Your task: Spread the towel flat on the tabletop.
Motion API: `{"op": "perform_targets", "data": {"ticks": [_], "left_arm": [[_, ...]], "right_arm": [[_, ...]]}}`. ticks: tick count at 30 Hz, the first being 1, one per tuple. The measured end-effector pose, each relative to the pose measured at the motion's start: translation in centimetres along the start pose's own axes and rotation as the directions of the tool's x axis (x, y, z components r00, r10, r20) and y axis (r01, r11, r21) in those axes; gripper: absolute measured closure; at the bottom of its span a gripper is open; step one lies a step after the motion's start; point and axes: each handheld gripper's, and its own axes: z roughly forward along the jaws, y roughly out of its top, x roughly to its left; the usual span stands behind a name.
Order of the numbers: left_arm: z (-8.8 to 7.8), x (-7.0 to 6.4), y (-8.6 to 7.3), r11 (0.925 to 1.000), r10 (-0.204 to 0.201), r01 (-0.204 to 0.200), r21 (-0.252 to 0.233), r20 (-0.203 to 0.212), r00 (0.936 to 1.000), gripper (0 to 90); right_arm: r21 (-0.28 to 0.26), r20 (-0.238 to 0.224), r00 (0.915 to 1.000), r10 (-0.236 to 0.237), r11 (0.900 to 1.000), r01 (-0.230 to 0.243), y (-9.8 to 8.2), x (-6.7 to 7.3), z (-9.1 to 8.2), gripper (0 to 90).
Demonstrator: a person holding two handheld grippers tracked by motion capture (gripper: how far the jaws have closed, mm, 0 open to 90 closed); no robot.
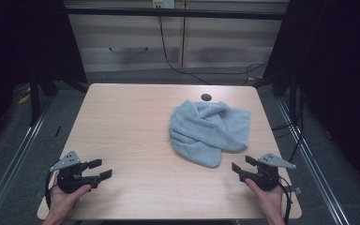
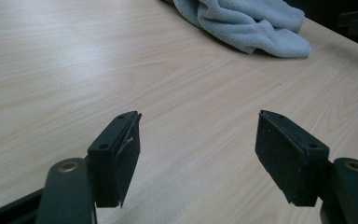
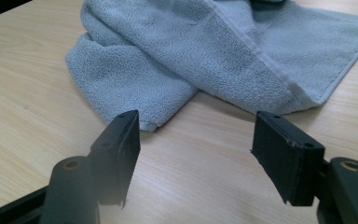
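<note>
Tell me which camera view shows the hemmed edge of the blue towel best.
The right gripper view: the towel lies close in front of the open right gripper, its stitched hem sharp. The high view shows the whole crumpled towel, hem too small to make out. The left gripper view catches one far end.

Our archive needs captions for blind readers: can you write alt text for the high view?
A crumpled light blue towel lies on the far right part of a pale wooden table. Near the front edge, a person's hands hold the left tool and right tool, both open, empty, and apart from the towel.
</note>
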Motion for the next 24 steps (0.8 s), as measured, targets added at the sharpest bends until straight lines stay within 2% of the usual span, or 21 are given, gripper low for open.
{"op": "perform_targets", "data": {"ticks": [2,8,13,15,16,17,18,21,22,24], "left_arm": [[0.1,0.1,0.0,1.0000,0.000,0.000,0.007,-0.005,1.0000,31.1],[0.7,0.4,0.1,0.9995,-0.002,0.003,0.032,-0.013,0.9999,31.7],[0.9,0.3,0.2,0.9991,0.006,-0.006,0.042,-0.008,0.9999,31.3],[0.9,0.2,0.2,0.9991,0.007,-0.006,0.041,-0.008,0.9999,31.0],[0.8,0.2,0.2,0.9990,0.012,-0.012,0.043,-0.006,0.9999,30.8],[0.7,0.1,0.1,0.9991,0.015,-0.015,0.039,-0.007,0.9999,30.8],[0.7,0.1,0.1,0.9991,0.015,-0.015,0.039,-0.007,0.9999,30.7],[0.3,0.1,0.1,0.9996,0.011,-0.011,0.025,-0.003,0.9999,30.7],[0.3,0.3,0.1,0.9995,0.011,-0.011,0.029,-0.004,0.9999,30.7],[0.4,0.4,0.1,0.9996,0.008,-0.008,0.028,-0.004,1.0000,30.7]], "right_arm": [[0.048,-0.013,0.9998,-0.012,0.999,0.013,0.2,0.4,0.3,34.6],[0.074,-0.063,0.9977,-0.025,0.997,0.030,0.9,0.9,0.5,40.4],[0.093,-0.110,0.9928,-0.047,0.994,0.057,2.1,0.9,1.7,46.1],[0.093,-0.124,0.9908,-0.055,0.993,0.067,2.4,0.9,2.1,46.1],[0.086,-0.163,0.9854,-0.051,0.994,0.066,2.9,1.0,2.8,42.8],[0.089,-0.171,0.9839,-0.053,0.994,0.069,3.2,1.0,3.3,41.6],[0.095,-0.172,0.9825,-0.070,0.992,0.087,3.4,1.1,3.8,41.0],[0.113,-0.170,0.9826,-0.076,0.989,0.096,3.8,1.1,4.7,38.9],[0.134,-0.160,0.9830,-0.090,0.985,0.112,4.5,0.9,5.9,37.6],[0.140,-0.155,0.9839,-0.089,0.984,0.111,4.9,0.8,6.3,36.3]]}}
